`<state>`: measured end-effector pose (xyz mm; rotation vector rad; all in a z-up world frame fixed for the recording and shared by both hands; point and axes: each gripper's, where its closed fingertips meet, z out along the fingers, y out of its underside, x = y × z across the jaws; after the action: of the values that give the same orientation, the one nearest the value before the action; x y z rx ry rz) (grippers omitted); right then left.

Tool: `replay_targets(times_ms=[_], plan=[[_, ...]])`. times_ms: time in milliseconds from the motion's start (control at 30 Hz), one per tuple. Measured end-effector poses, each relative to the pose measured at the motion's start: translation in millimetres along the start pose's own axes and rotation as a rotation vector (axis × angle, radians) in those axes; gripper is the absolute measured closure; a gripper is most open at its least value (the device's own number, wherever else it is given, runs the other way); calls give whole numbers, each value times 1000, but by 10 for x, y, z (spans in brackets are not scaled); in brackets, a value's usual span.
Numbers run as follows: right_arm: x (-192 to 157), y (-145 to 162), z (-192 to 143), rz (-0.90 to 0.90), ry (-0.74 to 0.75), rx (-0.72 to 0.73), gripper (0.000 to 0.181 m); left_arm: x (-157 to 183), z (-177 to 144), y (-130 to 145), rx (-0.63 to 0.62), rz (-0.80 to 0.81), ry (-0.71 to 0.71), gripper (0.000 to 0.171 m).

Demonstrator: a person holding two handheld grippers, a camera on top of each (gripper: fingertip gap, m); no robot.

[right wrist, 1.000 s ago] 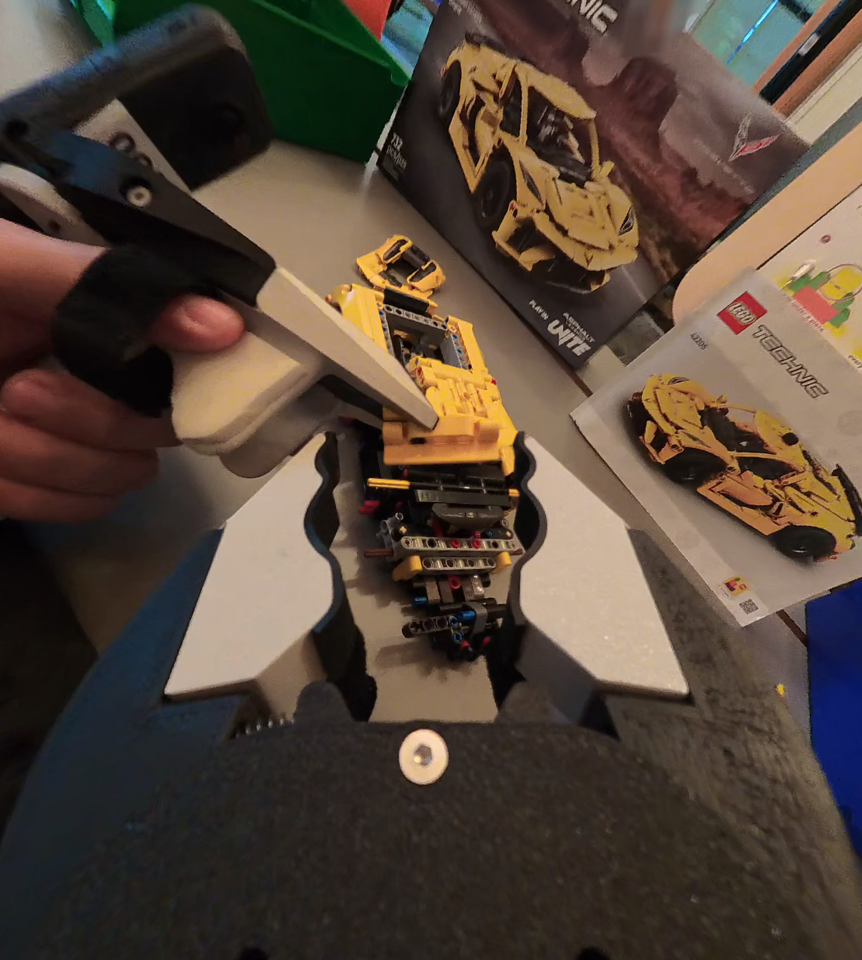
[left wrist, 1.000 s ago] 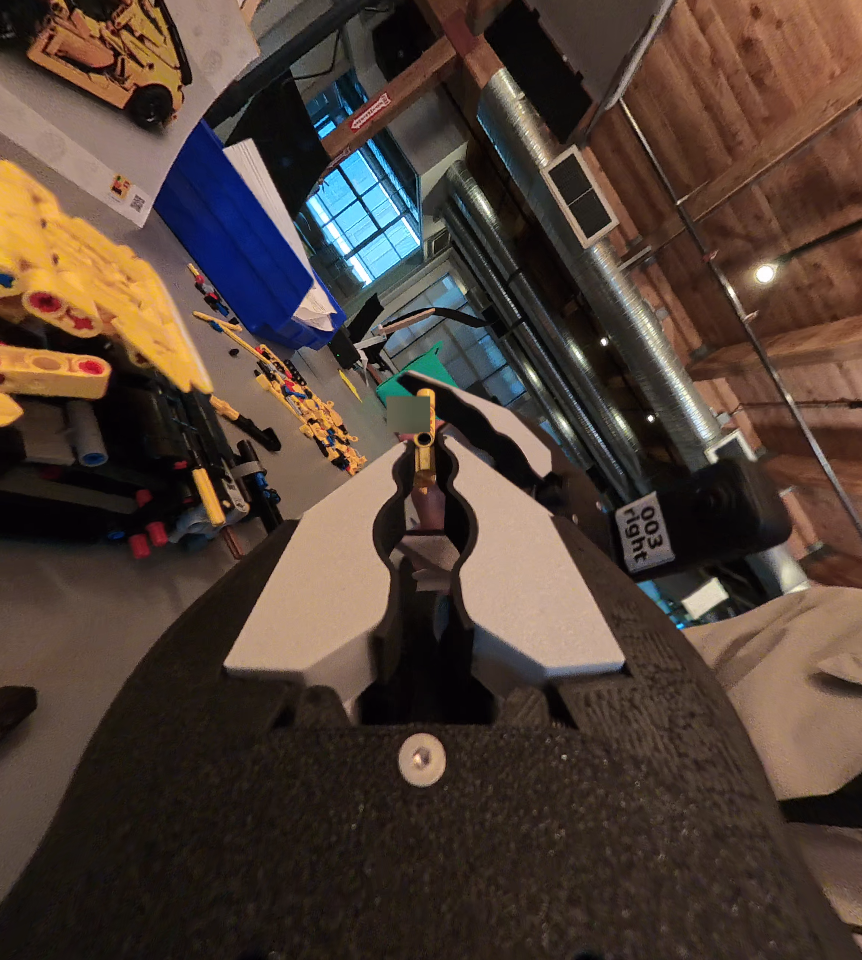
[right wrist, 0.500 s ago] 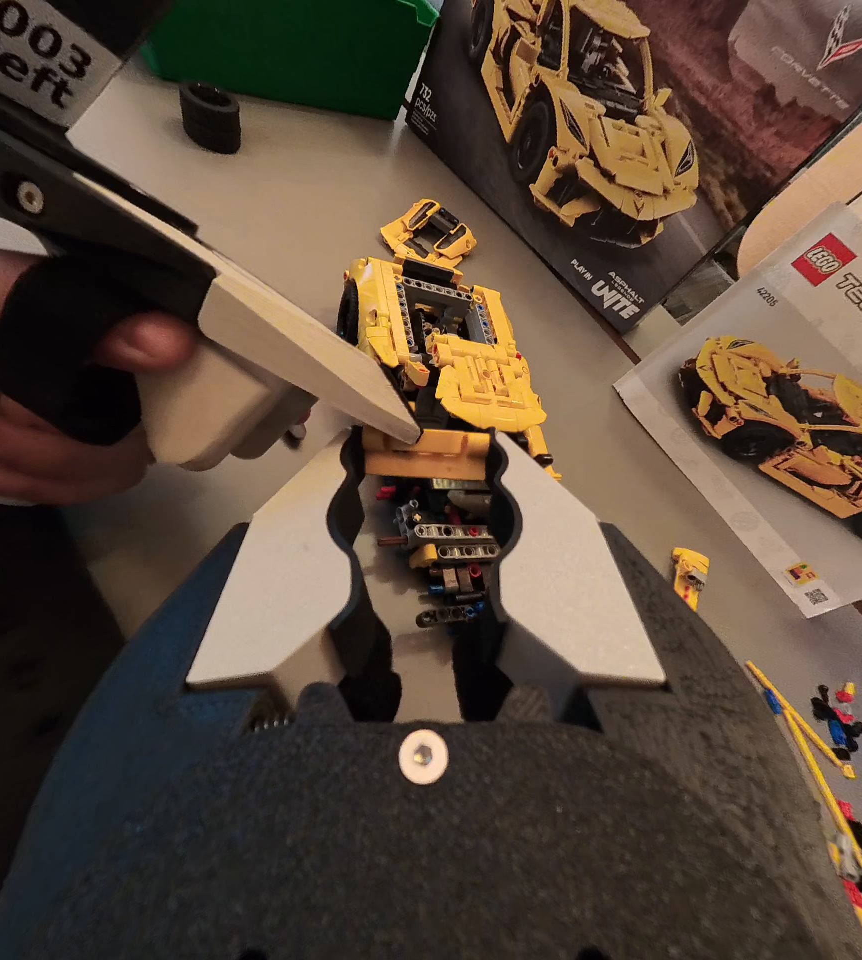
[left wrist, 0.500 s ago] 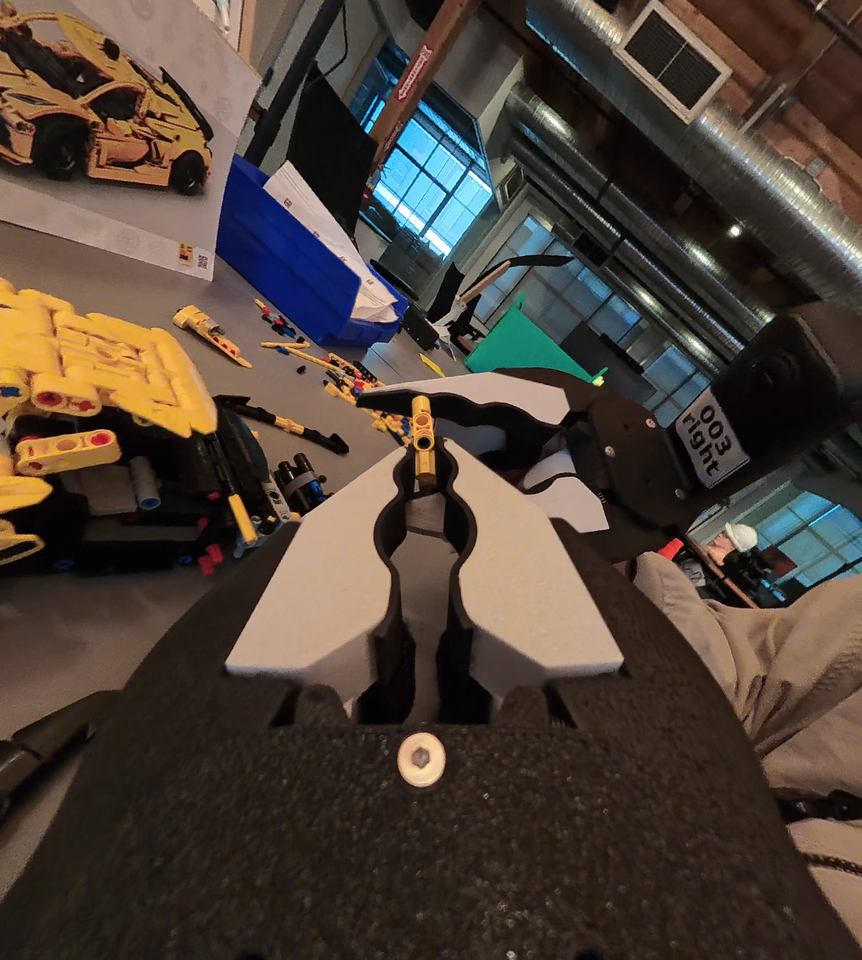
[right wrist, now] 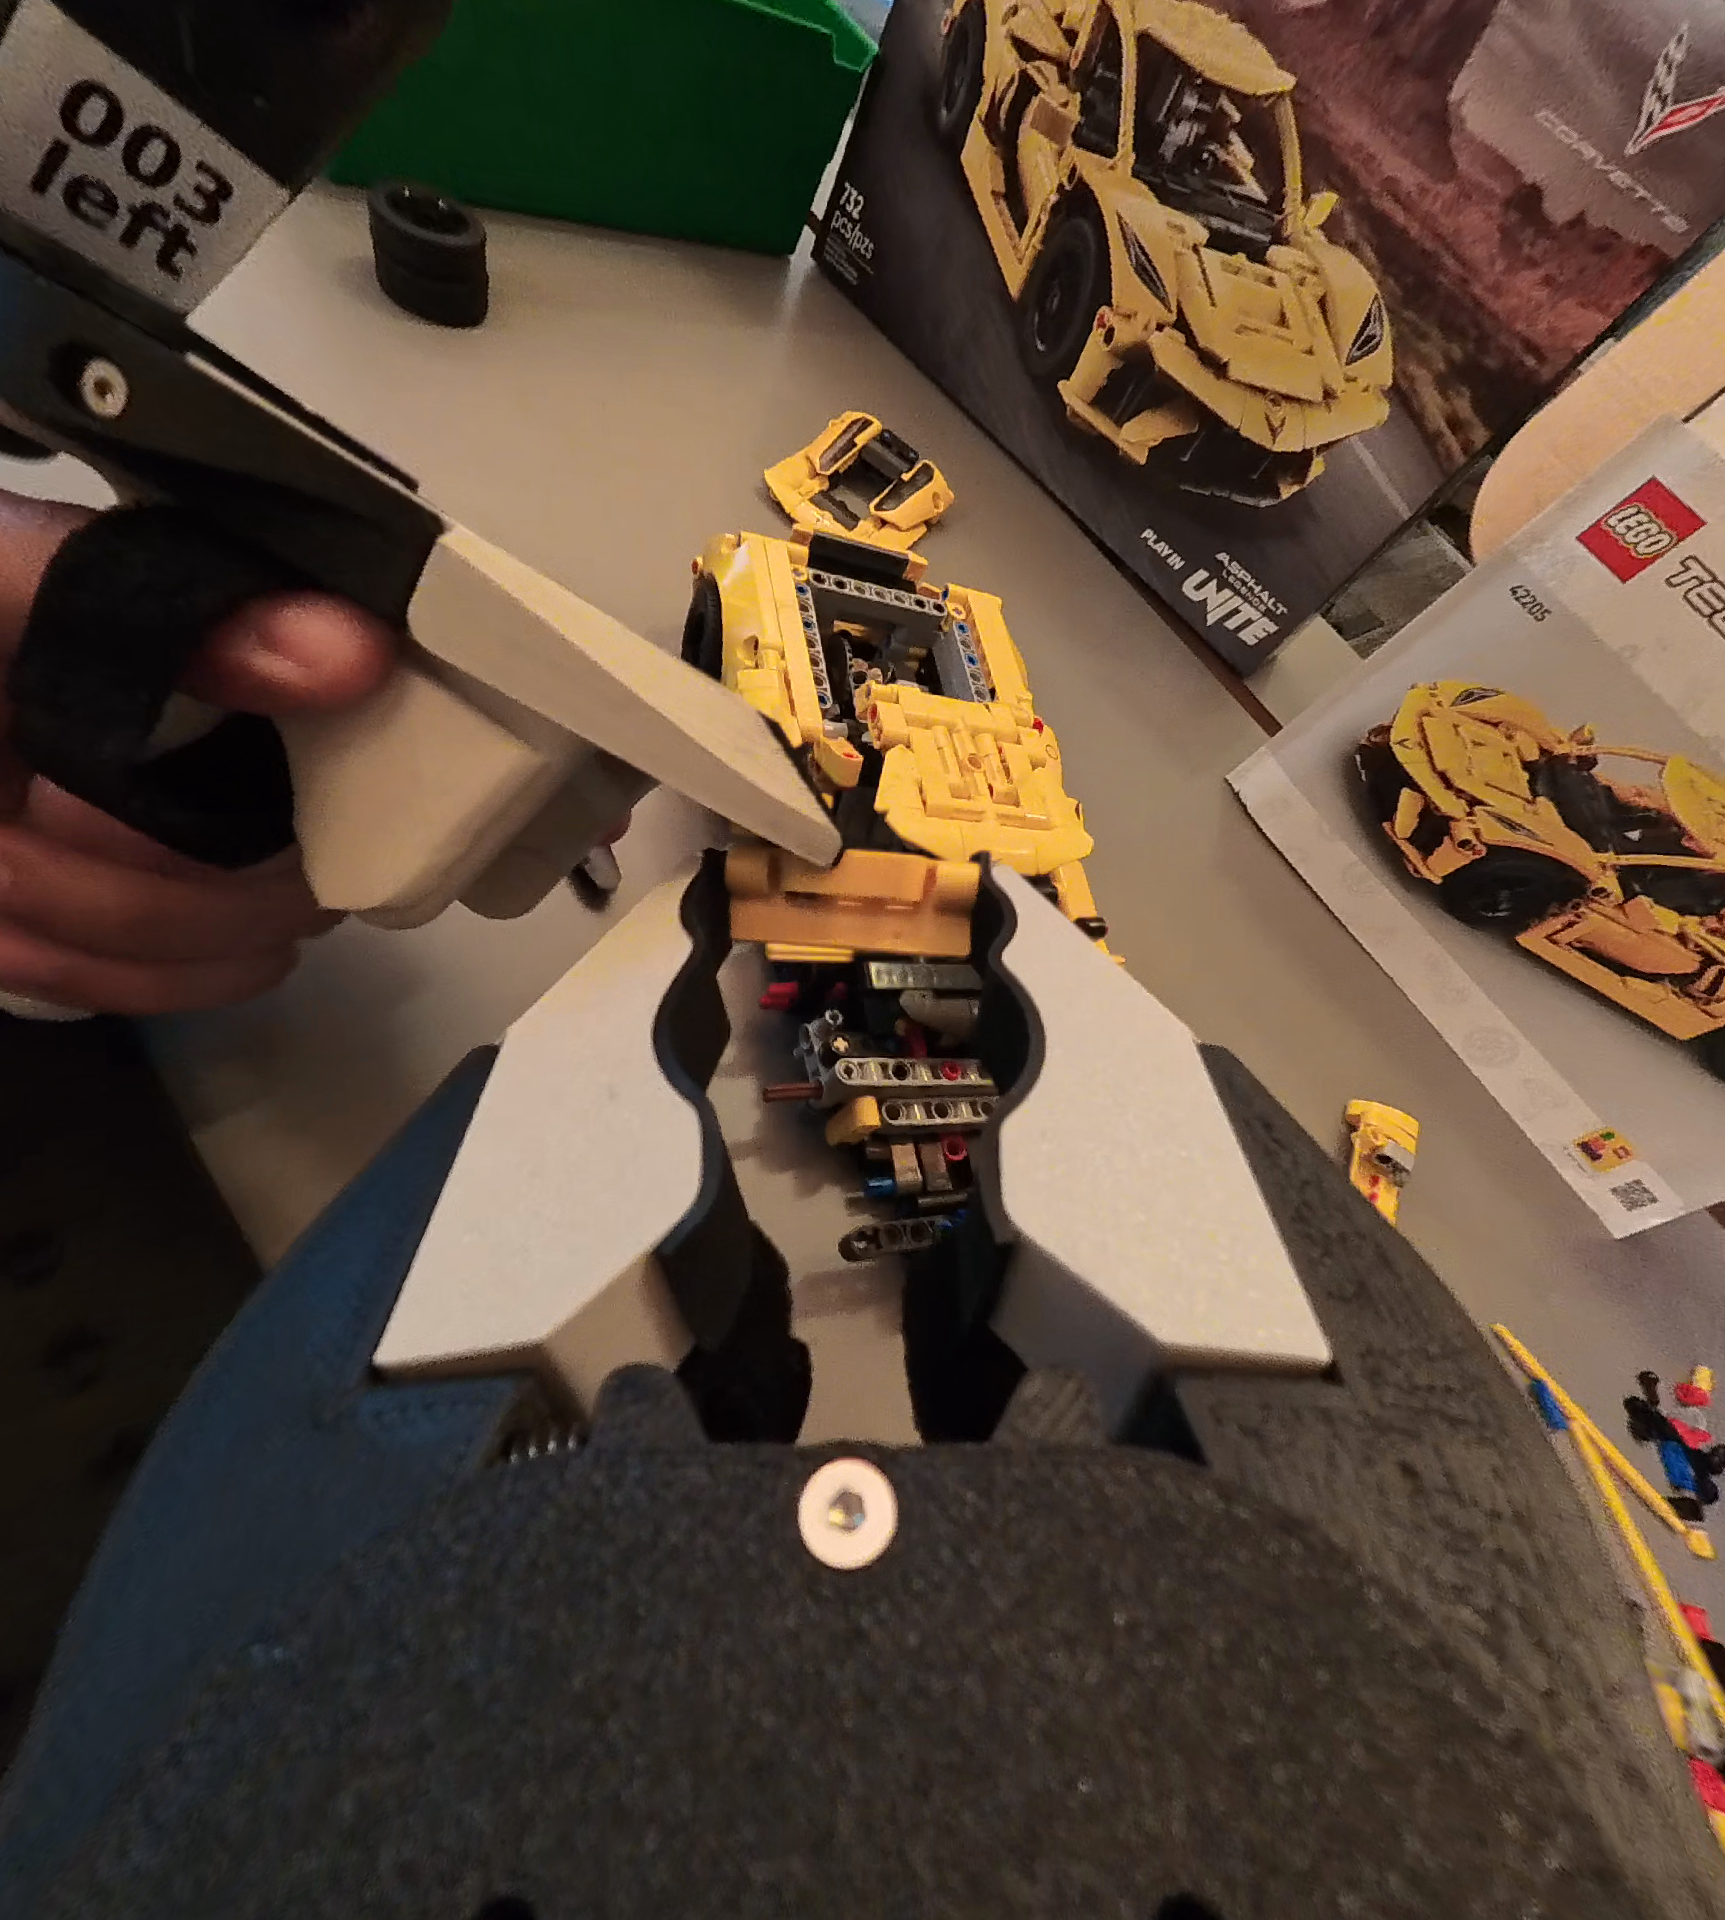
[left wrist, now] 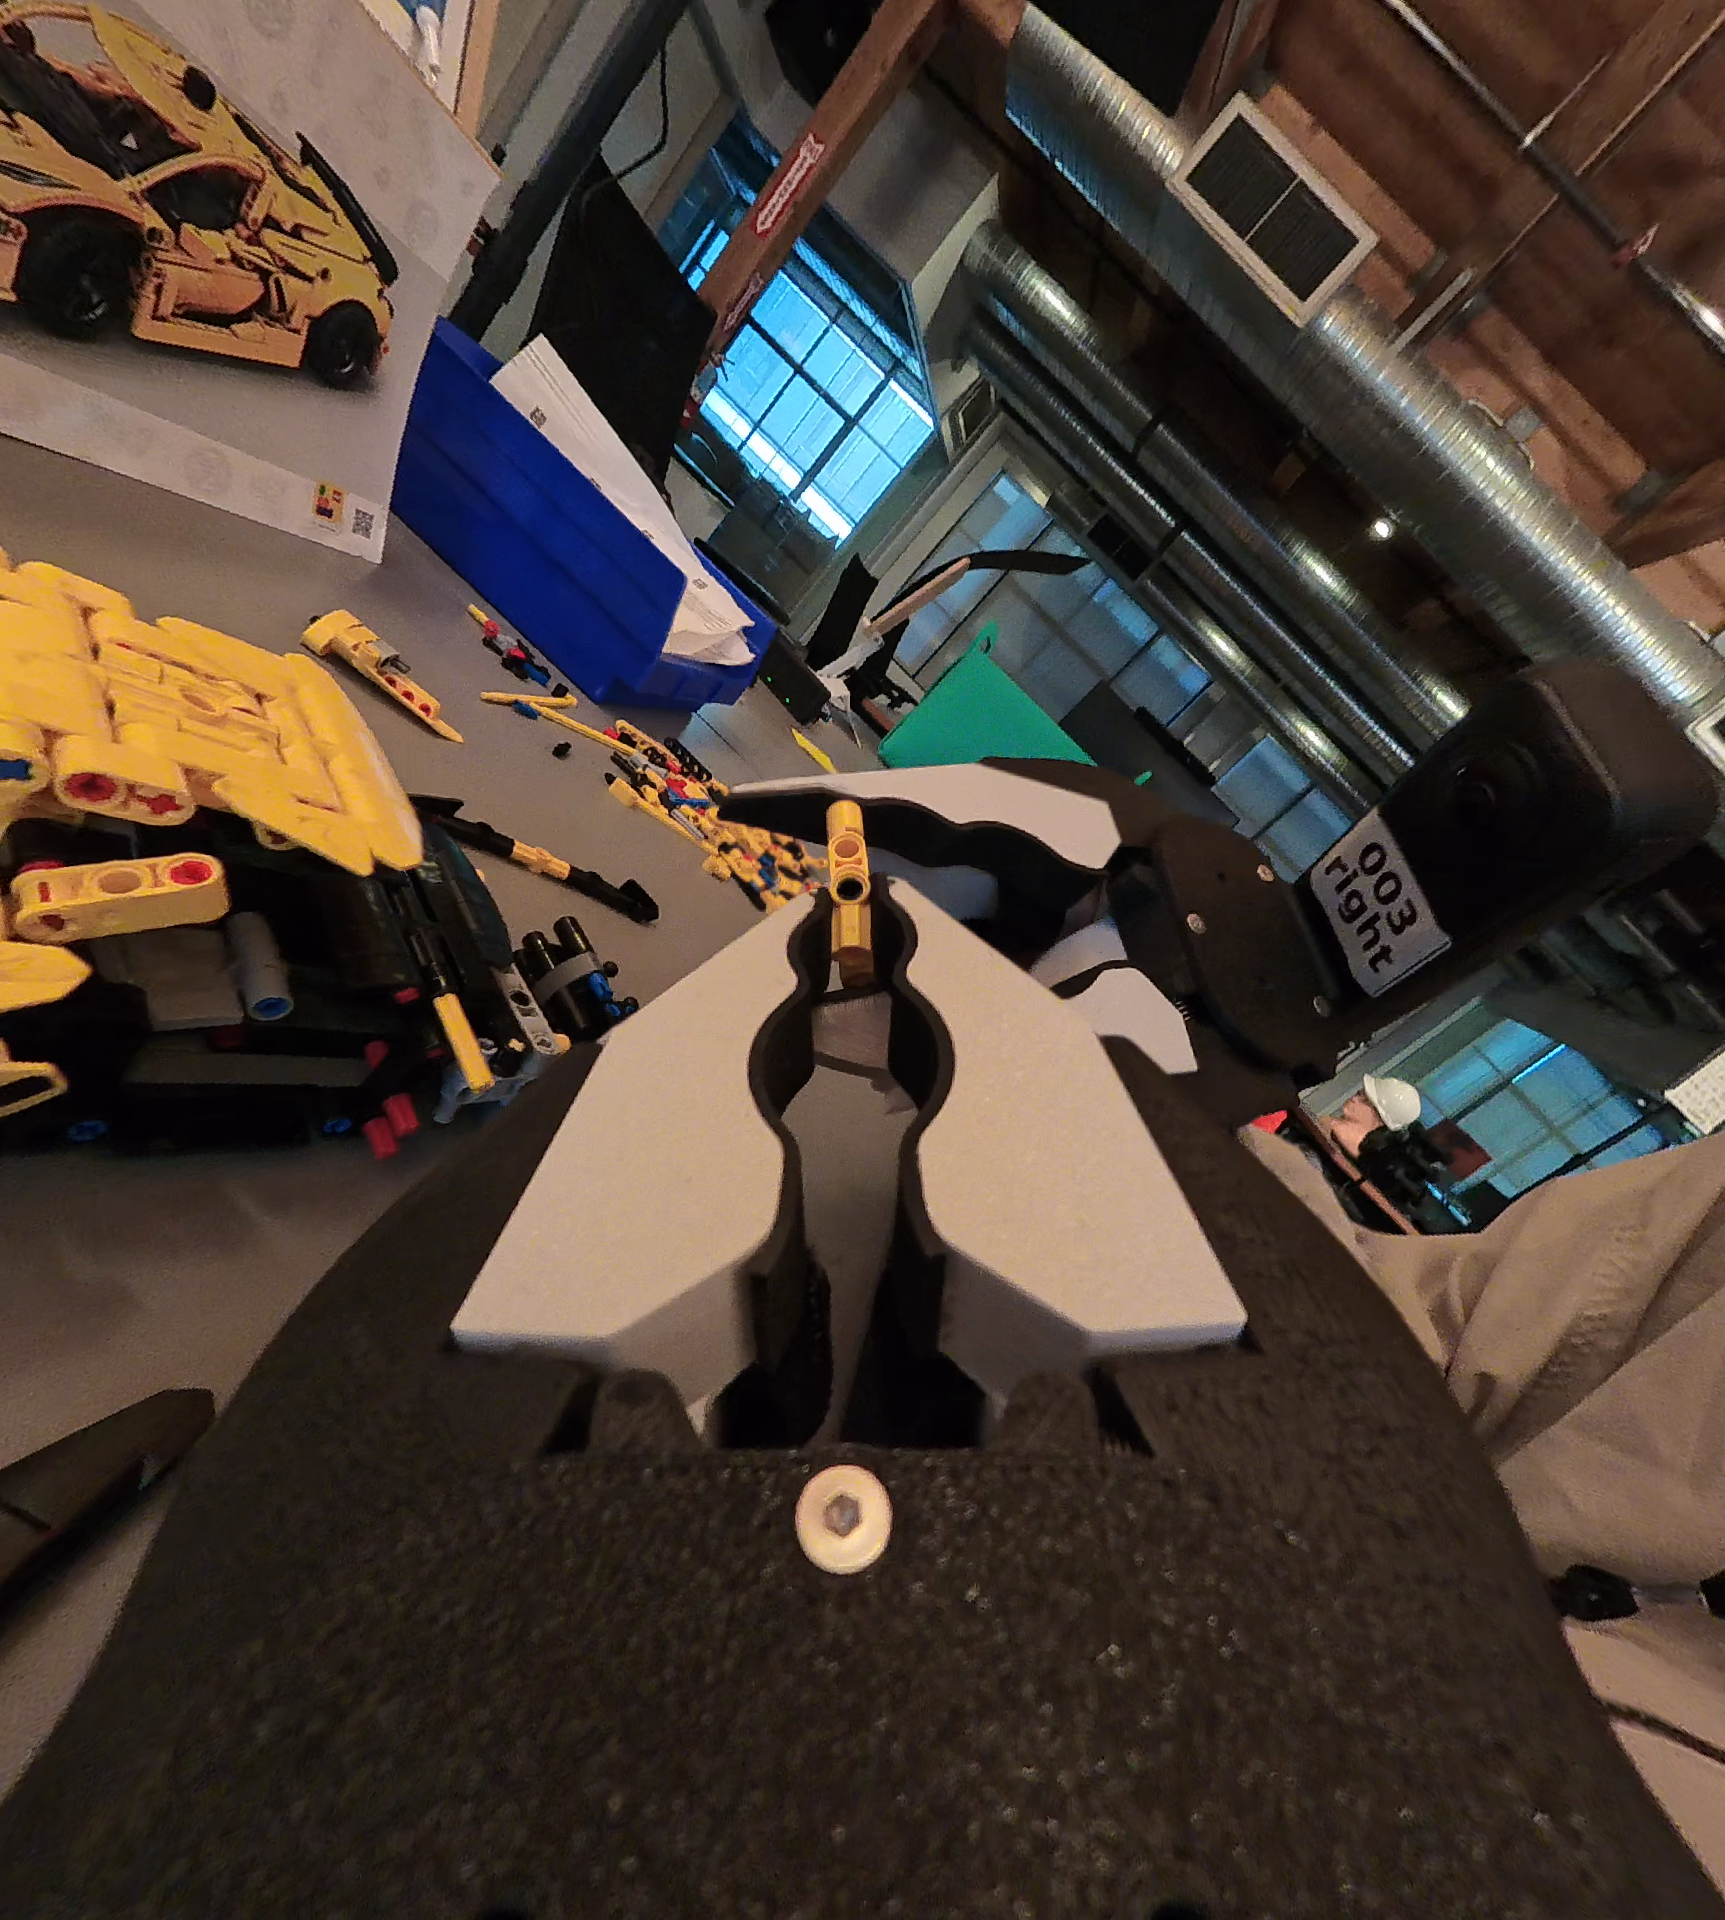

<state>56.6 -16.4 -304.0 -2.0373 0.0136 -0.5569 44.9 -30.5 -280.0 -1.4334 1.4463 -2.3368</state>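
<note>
My left gripper [left wrist: 853,896] is shut on a small yellow pin connector [left wrist: 844,836], held up in the air. The upper finger [left wrist: 941,805] of my right gripper lies just behind the pin. In the right wrist view my right gripper [right wrist: 856,883] is open and empty. The tip of the left gripper [right wrist: 806,831], held by a hand [right wrist: 58,831], sits at its left fingertip; the pin is hidden there. A part-built yellow and black brick car [right wrist: 941,748] lies on the grey table [right wrist: 577,436] below both tips. It also shows at the left of the left wrist view [left wrist: 141,727].
A car set box [right wrist: 1201,260] and a booklet [right wrist: 1564,831] lie to the right. A green bin [right wrist: 609,94] and stacked black tyres [right wrist: 427,255] stand behind. A blue bin [left wrist: 536,520] and loose small pieces [left wrist: 692,800] are on the right side. The grippers are tip to tip, or close to it.
The left wrist view has swung down from the ceiling toward the table. The right gripper's fingers have narrowed a little and it has drawn back from the car. The pin stays gripped.
</note>
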Motion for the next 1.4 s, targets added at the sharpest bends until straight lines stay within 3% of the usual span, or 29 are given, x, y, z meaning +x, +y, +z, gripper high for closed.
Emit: replay_targets(times_ms=[133,233,367,700,933,967,1033,1067,1100,1167,1200,1333,1400], plan=[[-15,-16,22,47,8,24,136,-10,-20,-16,12,6,-10,167],[42,-43,-27,-19,42,13,137,45,18,-8,11,86,-16,165],[88,-42,-67,-21,54,16,137,76,12,-12,15,-12,61,165],[36,-29,-47,-16,25,13,137,49,27,-15,23,13,26,166],[-10,-40,21,55,18,36,136,-29,-41,-62,42,-94,44,167],[31,24,24,59,44,-7,137,-83,-101,-156,108,-111,26,165],[237,377,-60,76,99,-99,138,-513,-706,-687,429,-261,-50,165],[222,452,-135,190,34,-62,137,-638,-1020,-866,539,-306,-52,166],[183,452,-200,243,-13,-20,137,-590,-1029,-859,495,-224,-88,166],[121,481,-216,135,-13,-43,137,-309,-581,-588,256,2,-109,165],[49,507,-185,88,-56,-65,137,-213,-398,-462,190,18,-69,165],[-251,758,-196,42,-309,-163,136,-48,-262,-379,181,-193,150,165],[-303,890,-192,-15,-329,-190,136,54,-255,-359,177,-249,233,166]])
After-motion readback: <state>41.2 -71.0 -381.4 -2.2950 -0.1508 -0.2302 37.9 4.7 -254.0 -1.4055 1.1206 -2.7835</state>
